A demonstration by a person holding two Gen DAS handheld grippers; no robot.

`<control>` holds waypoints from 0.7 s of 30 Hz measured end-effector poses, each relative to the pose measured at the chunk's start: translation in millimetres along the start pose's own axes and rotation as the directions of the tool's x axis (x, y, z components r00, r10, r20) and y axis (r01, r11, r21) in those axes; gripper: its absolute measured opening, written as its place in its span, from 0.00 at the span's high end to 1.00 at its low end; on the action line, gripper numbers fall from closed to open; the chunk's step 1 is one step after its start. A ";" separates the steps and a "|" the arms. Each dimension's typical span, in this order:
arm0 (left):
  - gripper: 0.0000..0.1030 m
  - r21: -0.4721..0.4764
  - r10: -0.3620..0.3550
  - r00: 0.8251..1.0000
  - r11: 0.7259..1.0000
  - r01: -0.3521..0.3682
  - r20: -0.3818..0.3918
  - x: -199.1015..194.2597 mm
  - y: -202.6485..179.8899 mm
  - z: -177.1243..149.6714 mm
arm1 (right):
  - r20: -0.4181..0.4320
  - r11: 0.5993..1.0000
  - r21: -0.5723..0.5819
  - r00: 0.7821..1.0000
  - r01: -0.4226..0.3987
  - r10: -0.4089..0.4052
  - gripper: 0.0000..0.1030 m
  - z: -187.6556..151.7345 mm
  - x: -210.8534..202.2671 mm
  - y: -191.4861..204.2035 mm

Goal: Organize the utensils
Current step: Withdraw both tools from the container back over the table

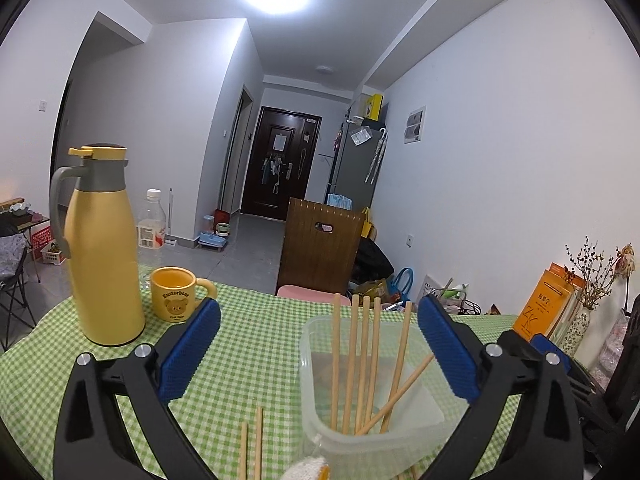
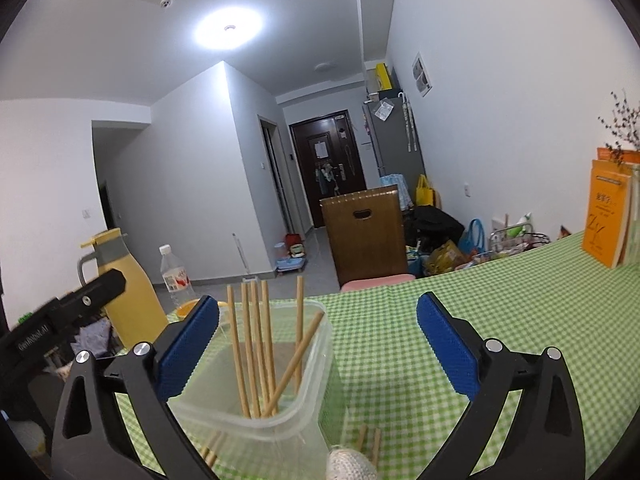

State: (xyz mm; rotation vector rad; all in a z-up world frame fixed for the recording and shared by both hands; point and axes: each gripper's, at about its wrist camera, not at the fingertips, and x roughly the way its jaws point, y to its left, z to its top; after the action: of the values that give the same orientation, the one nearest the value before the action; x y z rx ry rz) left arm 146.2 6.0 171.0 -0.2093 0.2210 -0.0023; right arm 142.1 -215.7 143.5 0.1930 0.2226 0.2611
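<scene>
**Checked table, well loaded**

A green-checked tablecloth (image 1: 248, 360) covers the table. On it: yellow flask (image 1: 102, 256) and bear mug (image 1: 176, 294) far left, clear container (image 1: 376, 392) near, loose chopsticks (image 1: 252, 444) beside it, orange books (image 2: 606, 214) far right.

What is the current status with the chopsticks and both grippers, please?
Left gripper open, empty. Right gripper open, empty. Six chopsticks standing in clear container; two more chopsticks on tablecloth. Nothing blocking.

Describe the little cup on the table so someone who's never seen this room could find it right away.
Start at the green checked tablecloth and find the tall yellow thermos jug. The mug stands right beside its base, small and yellow with one handle. Only it carries a cartoon bear face.
</scene>
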 end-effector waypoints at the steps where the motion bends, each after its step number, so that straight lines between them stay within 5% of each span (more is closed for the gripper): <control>1: 0.07 0.003 0.001 1.000 1.000 -0.001 0.001 -3.7 0.7 -0.3 | -0.002 1.000 -0.001 1.000 0.005 -0.005 0.07 -1.4 -2.7 0.1; 21: 0.07 0.041 0.016 0.999 0.999 -0.015 -0.038 -88.3 26.7 -34.6 | -0.065 0.982 -0.159 0.991 0.102 -0.113 0.07 -52.9 -75.9 26.4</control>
State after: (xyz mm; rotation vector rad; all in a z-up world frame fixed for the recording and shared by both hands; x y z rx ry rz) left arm 52.0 27.3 151.7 -0.1675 0.2601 0.0046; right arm 51.7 -203.2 113.2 0.0166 0.2839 0.1772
